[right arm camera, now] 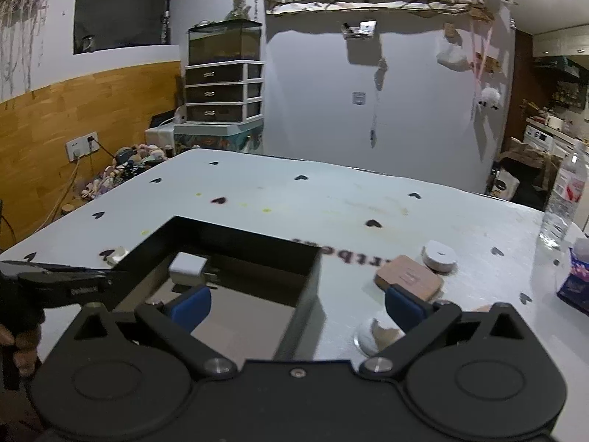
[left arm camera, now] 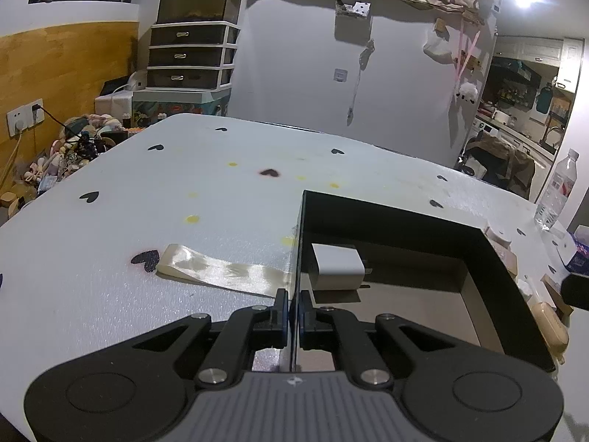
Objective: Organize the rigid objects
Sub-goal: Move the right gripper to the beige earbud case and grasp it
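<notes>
A black open box [left arm camera: 489, 258] stands on the white table; it also shows in the right wrist view [right arm camera: 239, 235]. A white charger plug [left arm camera: 337, 265] lies inside it, seen again in the right wrist view [right arm camera: 187, 267]. My left gripper [left arm camera: 293, 307] is shut on the box's left wall. My right gripper [right arm camera: 298, 307] is open and empty above the box's right wall. A brown square case [right arm camera: 408, 278], a white round puck [right arm camera: 440, 256] and a white disc [right arm camera: 375, 335] lie on the table right of the box.
A strip of shiny tape [left arm camera: 221, 270] lies left of the box. A water bottle [right arm camera: 563, 199] and a blue tissue pack [right arm camera: 576, 283] stand at the table's right edge. A drawer unit [left arm camera: 191, 55] stands beyond the table.
</notes>
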{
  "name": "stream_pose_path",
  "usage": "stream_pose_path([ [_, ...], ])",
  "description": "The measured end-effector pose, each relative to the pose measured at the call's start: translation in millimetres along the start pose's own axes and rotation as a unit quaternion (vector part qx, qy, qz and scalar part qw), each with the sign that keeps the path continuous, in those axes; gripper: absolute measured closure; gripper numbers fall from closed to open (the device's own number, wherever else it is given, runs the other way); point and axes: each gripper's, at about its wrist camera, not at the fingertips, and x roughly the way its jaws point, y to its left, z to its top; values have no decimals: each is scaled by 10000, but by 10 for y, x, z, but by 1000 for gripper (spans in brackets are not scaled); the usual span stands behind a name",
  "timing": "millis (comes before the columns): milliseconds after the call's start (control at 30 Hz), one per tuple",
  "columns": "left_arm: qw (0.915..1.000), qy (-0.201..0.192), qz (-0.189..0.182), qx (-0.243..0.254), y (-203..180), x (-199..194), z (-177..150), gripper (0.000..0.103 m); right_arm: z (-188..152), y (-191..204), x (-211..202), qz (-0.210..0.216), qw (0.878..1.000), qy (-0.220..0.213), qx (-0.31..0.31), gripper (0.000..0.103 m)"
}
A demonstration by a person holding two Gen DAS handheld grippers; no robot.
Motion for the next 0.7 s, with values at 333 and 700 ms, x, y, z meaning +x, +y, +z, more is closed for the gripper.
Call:
stream_pose_path([
  [333,10000,-5,2,-1,1,-3,-3,98,-290,-430,-207,-243,9988,-359,245,1],
  [700,10000,-10,24,8,3,-13,-8,98,-774,-758,-15,-493,9982,-25,345,0],
])
